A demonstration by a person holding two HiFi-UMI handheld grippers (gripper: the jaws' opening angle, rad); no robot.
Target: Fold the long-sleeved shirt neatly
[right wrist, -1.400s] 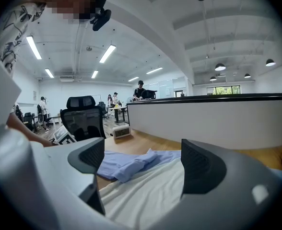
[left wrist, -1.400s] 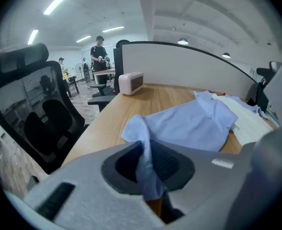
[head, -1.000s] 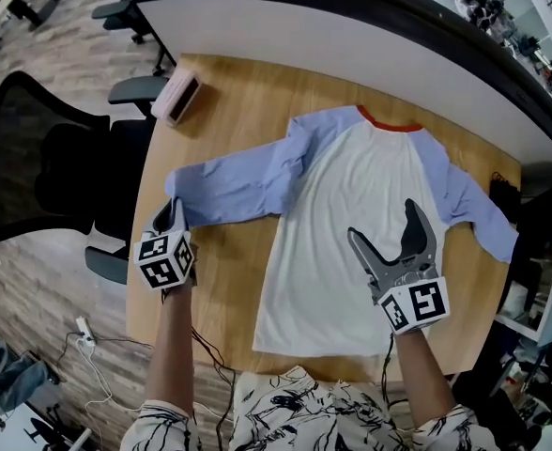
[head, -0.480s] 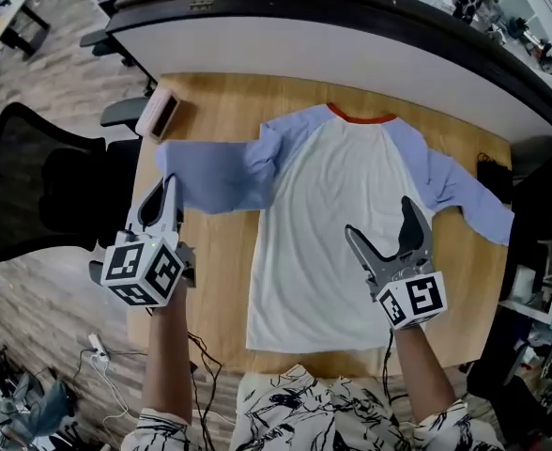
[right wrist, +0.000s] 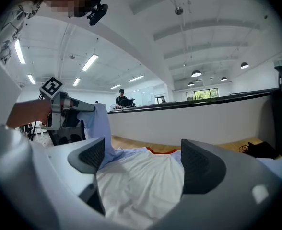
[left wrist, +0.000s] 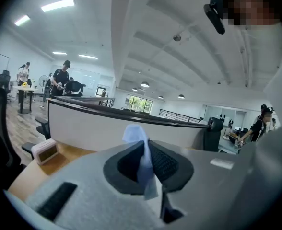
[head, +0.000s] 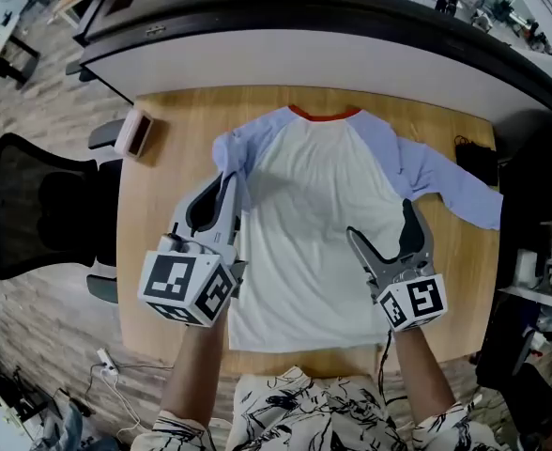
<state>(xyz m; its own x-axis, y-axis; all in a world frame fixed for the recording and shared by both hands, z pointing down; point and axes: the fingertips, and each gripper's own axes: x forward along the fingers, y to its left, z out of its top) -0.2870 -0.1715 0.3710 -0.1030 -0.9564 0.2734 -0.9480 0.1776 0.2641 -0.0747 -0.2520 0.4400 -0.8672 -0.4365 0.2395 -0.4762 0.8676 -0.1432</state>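
Observation:
The long-sleeved shirt (head: pixel 304 214) lies flat on the wooden table (head: pixel 173 130), with a white body, light blue sleeves and a red collar. My left gripper (head: pixel 227 182) is shut on the cuff of the left sleeve (head: pixel 227 153) and holds it raised over the shirt's left edge. In the left gripper view the blue fabric (left wrist: pixel 143 164) sticks out between the closed jaws. My right gripper (head: pixel 381 222) hovers open above the right side of the white body (right wrist: pixel 141 181), with nothing between its fingers. The right sleeve (head: pixel 445 181) stays spread out to the right.
A small pink-and-white device (head: pixel 132 134) lies at the table's far left corner. A black office chair (head: pixel 32 205) stands left of the table. A dark object (head: pixel 473 158) sits at the right edge. A curved white partition (head: pixel 351 54) bounds the far side.
My left gripper has risen and swung right with the cuff, pulling the left sleeve from flat on the table up toward the shirt's body. The right gripper stays open.

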